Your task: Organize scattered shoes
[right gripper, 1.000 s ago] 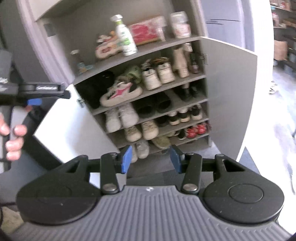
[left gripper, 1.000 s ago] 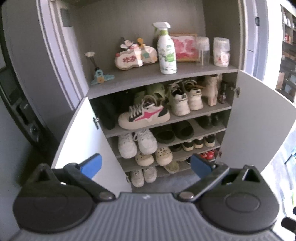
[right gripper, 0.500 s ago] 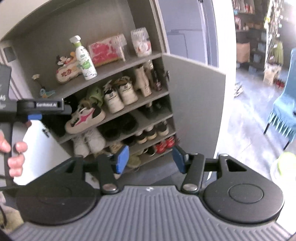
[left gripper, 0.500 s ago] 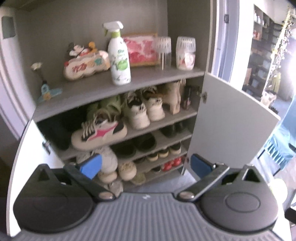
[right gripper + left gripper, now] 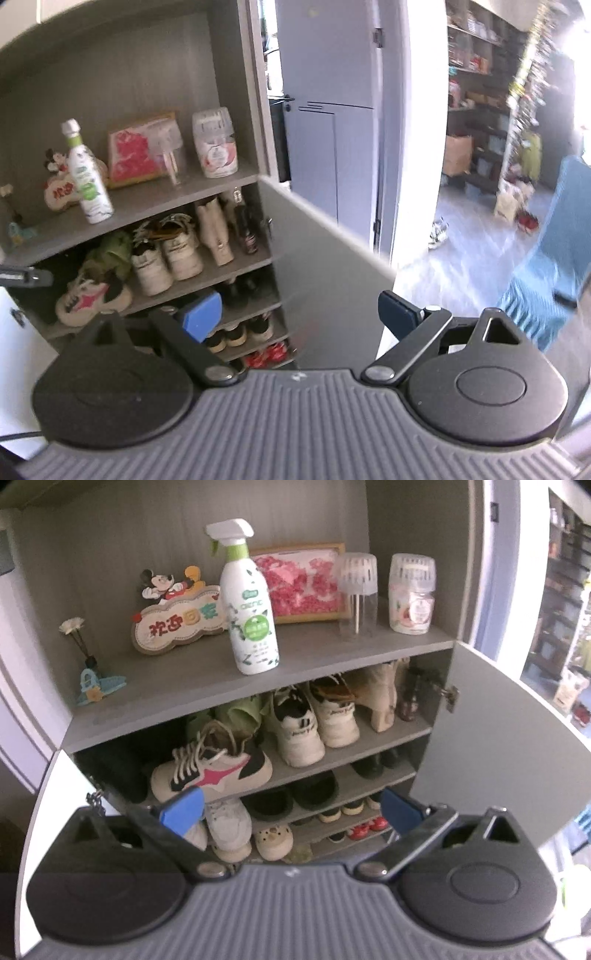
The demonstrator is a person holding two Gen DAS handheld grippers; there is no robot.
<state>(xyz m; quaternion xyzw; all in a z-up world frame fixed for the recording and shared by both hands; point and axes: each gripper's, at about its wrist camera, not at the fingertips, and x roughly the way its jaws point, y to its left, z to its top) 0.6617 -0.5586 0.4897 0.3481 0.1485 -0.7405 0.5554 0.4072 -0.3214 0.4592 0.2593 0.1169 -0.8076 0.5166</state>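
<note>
Standing empty, the wide-spread left claw [image 5: 291, 806] and opening right claw [image 5: 299, 314] face the grey shoe cabinet [image 5: 258, 686], nearly filled, while a loose pale sneaker [image 5: 439, 230] waits on the floor beyond.

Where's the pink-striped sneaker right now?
In the left wrist view, the pink-striped sneaker lies sideways at the left of the top shoe shelf, beside the white sneakers.

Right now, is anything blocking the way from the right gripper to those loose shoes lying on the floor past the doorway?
Partly. The open cabinet door stands just ahead of the empty, opening right gripper; the shoes lie beyond its edge, on bare floor through the doorway.
</note>
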